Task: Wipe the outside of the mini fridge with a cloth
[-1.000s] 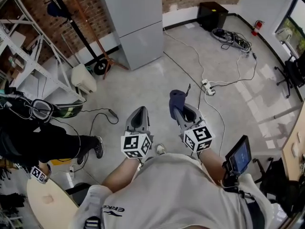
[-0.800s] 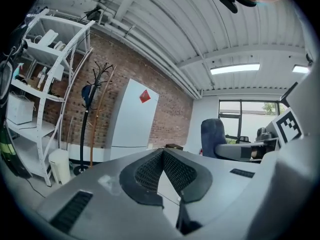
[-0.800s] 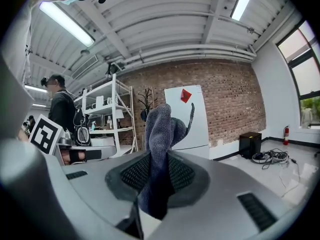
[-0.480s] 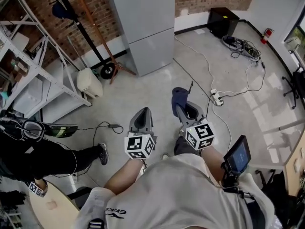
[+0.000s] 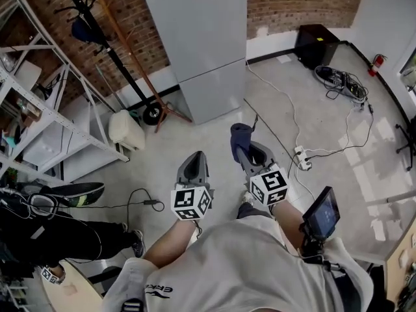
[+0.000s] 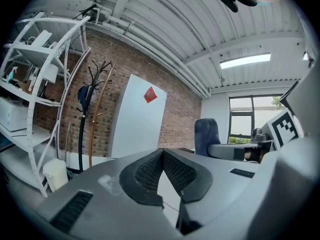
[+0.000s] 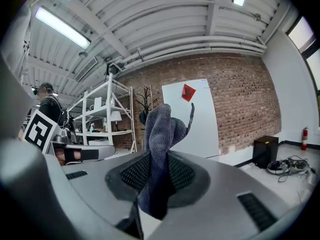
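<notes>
The fridge [image 5: 201, 51] is a tall light-grey cabinet against the brick wall, a few steps ahead on the floor; a red sticker [image 6: 150, 95] sits high on its front. My right gripper [image 5: 246, 149] is shut on a dark blue cloth [image 5: 240, 137], which sticks up between its jaws [image 7: 161, 134]. In the right gripper view the fridge [image 7: 197, 119] stands behind the cloth. My left gripper [image 5: 194, 158] is held beside it, its jaws pressed together with nothing between them [image 6: 163, 156]. Both grippers are well short of the fridge.
White metal shelving [image 5: 39, 109] and a coat stand [image 5: 97, 31] stand left of the fridge, with a white bin [image 5: 127, 129] on the floor. Cables and a power strip [image 5: 302, 158] run across the floor at right. A black box [image 5: 316, 44] sits by the wall. Another person [image 5: 45, 233] is at left.
The fridge has come nearer and lower in the head view as I move towards it. Both grippers keep the same pose, the cloth still held in the right one.
</notes>
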Motion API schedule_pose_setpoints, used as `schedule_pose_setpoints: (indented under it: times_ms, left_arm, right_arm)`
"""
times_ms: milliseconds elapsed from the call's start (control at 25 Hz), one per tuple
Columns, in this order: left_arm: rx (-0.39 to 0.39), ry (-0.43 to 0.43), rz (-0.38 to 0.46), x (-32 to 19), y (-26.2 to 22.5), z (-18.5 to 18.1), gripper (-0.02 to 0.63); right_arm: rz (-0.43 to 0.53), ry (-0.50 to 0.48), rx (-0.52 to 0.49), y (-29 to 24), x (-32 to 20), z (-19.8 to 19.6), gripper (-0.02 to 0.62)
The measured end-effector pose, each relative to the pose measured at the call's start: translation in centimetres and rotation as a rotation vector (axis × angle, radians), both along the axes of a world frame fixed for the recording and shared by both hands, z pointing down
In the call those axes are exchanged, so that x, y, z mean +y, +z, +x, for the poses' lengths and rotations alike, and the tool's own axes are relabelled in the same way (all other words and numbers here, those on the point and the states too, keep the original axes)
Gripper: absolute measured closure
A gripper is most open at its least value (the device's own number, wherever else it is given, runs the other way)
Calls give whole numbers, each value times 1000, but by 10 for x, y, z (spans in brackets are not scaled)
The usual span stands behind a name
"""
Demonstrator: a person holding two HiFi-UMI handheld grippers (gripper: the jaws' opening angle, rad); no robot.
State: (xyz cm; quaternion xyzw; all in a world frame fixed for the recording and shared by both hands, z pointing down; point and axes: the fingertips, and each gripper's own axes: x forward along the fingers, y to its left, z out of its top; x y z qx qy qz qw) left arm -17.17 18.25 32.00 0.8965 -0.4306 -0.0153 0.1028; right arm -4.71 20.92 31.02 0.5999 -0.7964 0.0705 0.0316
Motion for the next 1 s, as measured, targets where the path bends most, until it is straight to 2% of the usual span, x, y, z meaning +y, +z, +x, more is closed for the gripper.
schedule_pose_setpoints:
  times_ms: [200,480,720,1000]
  left_arm:
    - [-14,-40,1,-59,-11,48,603]
    - [-38,-106,-17,-121,-17,89,603]
    - [-44,-140,-6,-168,-24,99,603]
    - [-27,-153,29,-232,-24,89,603]
  right_arm:
    - [-6,-25,-8,-4,-62,55,509]
    - [-31,-64,-15,-1,-129,108,509]
    - [-30,-109,-10,-2,-182,116,509]
    - [0,-133,20,-1,-250,105,509]
